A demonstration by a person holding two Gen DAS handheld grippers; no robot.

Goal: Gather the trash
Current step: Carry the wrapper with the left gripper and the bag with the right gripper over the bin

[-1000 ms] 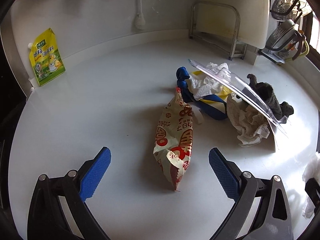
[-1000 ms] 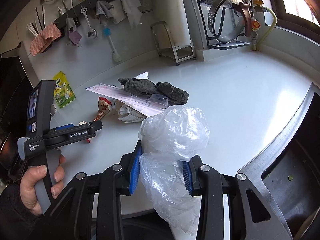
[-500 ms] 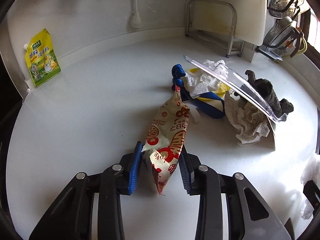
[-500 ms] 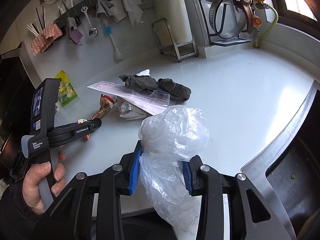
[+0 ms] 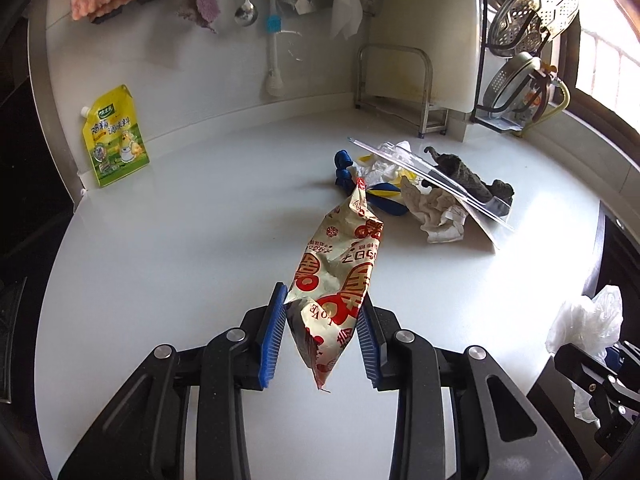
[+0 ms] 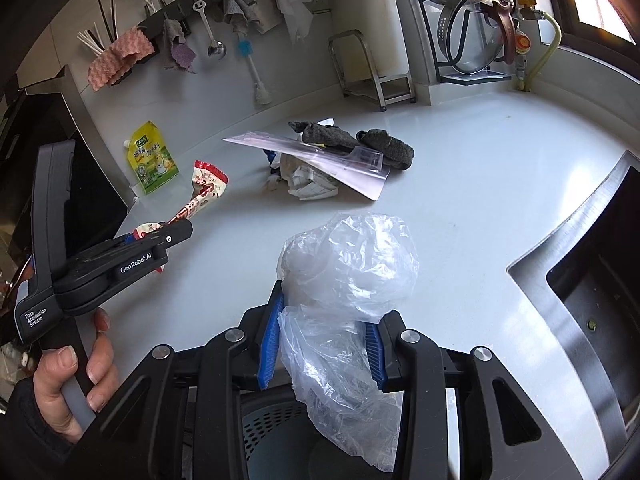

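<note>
Crinkled foil wrapper in left tongs; filmy plastic bag in right tongs.

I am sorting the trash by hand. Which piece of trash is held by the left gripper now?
The red-and-cream snack wrapper, pinched between the left gripper fingers. The clear plastic bag is in the right gripper.

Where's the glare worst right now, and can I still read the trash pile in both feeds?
Left wrist view: window light washes out the white countertop right of the pile; the clear plastic sleeve and crumpled white paper stay legible. Right wrist view: even light, the pile sharp, only the window corner blown out. Both fisheyes bend the counter edge.
</note>
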